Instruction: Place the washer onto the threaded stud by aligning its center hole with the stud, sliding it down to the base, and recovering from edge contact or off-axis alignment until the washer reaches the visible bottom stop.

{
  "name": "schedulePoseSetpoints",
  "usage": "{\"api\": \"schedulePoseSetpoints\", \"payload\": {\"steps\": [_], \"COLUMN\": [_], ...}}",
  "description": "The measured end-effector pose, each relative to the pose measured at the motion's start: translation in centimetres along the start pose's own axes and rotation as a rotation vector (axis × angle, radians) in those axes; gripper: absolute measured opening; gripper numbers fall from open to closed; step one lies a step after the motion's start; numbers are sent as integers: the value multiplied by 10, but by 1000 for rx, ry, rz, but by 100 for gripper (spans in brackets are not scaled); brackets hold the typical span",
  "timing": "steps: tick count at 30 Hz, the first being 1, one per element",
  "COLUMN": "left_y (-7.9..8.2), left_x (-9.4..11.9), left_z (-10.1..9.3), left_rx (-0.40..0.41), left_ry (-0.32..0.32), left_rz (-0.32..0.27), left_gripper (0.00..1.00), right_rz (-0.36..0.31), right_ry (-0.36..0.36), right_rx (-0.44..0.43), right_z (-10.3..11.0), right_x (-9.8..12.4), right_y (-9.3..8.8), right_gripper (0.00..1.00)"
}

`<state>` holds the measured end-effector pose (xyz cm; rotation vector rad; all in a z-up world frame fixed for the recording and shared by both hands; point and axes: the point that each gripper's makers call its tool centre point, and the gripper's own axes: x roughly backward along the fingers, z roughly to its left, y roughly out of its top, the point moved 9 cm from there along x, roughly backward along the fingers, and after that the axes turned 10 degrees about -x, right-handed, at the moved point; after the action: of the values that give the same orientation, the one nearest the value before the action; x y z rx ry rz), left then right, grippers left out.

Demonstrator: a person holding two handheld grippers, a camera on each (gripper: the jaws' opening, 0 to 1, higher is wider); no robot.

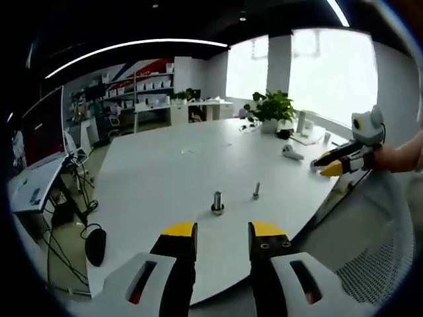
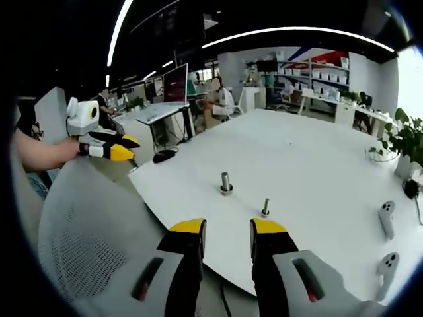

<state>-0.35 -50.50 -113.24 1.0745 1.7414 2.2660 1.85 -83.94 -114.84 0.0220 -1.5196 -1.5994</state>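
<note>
1. Your left gripper [image 1: 223, 232] hangs off the near edge of the white table [image 1: 165, 172], its yellow-tipped jaws spread with nothing between them.
2. Your right gripper [image 2: 228, 231] sits the same way at its own near edge, jaws spread and empty.
3. In the left gripper view, your right gripper [image 1: 325, 166] comes in from the right over the table's edge, a hand [image 1: 396, 158] behind it; you cannot tell from here whether its tips are parted.
4. In the right gripper view, your left gripper [image 2: 122, 148] shows at the left, off the table and above a mesh chair back [image 2: 86, 244].
5. Two metal pieces stand upright on the table, near each other but apart: a thicker stud on a round base [image 1: 217, 202] [image 2: 226, 183], and a thinner threaded stud [image 1: 256, 191] [image 2: 265, 207].
6. The washer is too small to pick out; the ring at the thicker stud's foot may be its base, and you cannot tell which.
7. Two white controllers [image 2: 386, 218] lie on the table's right side, and a potted plant [image 1: 271, 109] stands at the far edge.
</note>
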Motion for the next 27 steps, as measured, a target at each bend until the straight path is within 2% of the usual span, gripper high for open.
{"api": "schedulePoseSetpoints", "payload": {"steps": [5,10,14,20,27], "left_y": [-1,-3,-4,-3,-2], "left_x": [-2,-2,-4,-3,-3], "left_z": [-1,0,-1,0,-4], "left_rx": [-6,-12,-13,-11,-19], "left_ry": [-11,-13,-31,-23,-60], "left_rz": [19,24,36,21,14], "left_gripper": [29,29,29,28,27], "right_rz": [-46,-18,-32,0,21], "right_ry": [-27,-38,-52,-49,-76], "right_rx": [-24,-41,-54,-67,-75], "right_z": [-3,-4,-6,-7,-9], "right_x": [4,2,3,1,0], "right_y": [3,0,1,-2,-4], "right_gripper": [30,30,30,30,29]}}
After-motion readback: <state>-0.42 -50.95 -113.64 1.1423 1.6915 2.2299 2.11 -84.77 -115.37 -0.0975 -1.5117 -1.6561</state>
